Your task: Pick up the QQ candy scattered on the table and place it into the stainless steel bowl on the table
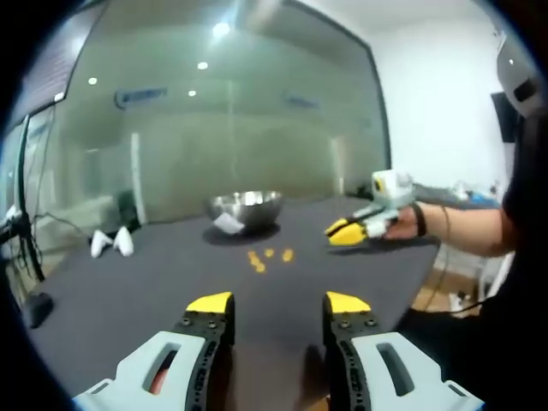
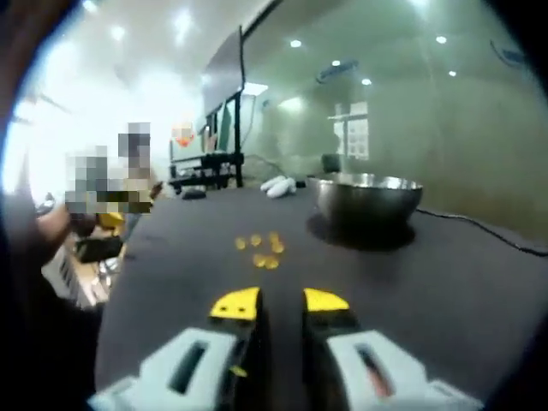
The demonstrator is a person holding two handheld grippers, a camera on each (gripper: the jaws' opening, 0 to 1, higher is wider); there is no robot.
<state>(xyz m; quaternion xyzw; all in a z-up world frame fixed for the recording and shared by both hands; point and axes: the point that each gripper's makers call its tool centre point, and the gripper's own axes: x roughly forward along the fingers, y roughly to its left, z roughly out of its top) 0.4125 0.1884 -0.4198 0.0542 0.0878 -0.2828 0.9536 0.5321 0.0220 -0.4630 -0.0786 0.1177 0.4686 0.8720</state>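
Note:
Several small orange-yellow QQ candies (image 1: 257, 261) lie loose on the dark table, just in front of the stainless steel bowl (image 1: 247, 208). My left gripper (image 1: 278, 304) hovers low over the near table, short of the candies, jaws wide open with nothing between them. My right gripper (image 1: 349, 229) comes in from the right in a person's hand, level with the candies. In the right gripper view the candies (image 2: 261, 250) lie ahead of my right gripper (image 2: 281, 302), and the bowl (image 2: 366, 199) stands beyond them to the right. Its jaws stand narrowly apart and hold nothing.
A white scrap (image 1: 227, 224) leans at the bowl's foot. Two white controllers (image 1: 111, 244) lie on the table at the far left. A cable (image 2: 479, 225) runs behind the bowl. The table edge (image 1: 419, 287) runs close on the right, beside the person's arm (image 1: 467, 231). Glass walls stand behind.

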